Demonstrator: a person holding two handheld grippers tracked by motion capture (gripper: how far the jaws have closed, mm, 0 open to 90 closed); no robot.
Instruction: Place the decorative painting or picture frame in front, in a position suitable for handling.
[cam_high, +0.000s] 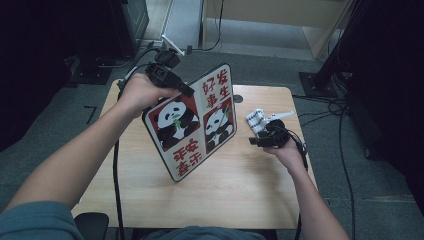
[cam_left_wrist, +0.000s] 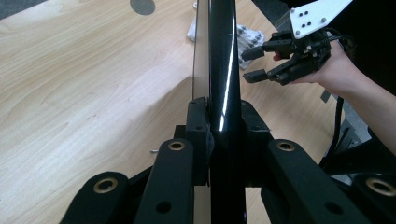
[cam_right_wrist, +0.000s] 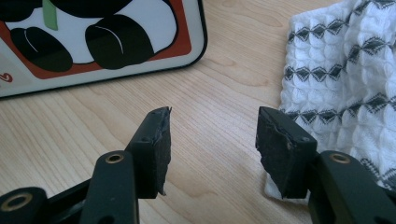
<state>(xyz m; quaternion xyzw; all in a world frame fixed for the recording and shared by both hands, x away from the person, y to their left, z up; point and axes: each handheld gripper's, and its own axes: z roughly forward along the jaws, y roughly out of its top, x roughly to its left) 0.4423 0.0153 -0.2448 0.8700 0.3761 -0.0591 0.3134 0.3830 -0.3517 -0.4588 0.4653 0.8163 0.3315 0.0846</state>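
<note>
Clamped between the black jaws of the left gripper (cam_left_wrist: 219, 135), the rim of a panda-printed tray (cam_high: 195, 122) is seen edge-on in the left gripper view, its glossy dark side running straight up the frame. From the high view the tray is shown tilted up off the wooden table (cam_high: 240, 200), its lower corner near or on the boards (contact cannot be told) and its picture side turned toward the person, a pose judged to expose the face for wiping. Just beside the tray's right edge, the right gripper (cam_high: 262, 140) is held low over the table with its jaws apart and nothing between them, as the right gripper view makes plain. A white cloth with a grey diamond pattern (cam_right_wrist: 345, 70) lies crumpled on the table right next to the right-hand jaw, apparently within easy reach for pick-up. Cables are trailed from both grippers across the table and down to the grey floor (cam_high: 60, 115), where dark equipment stands are set around the table.
</note>
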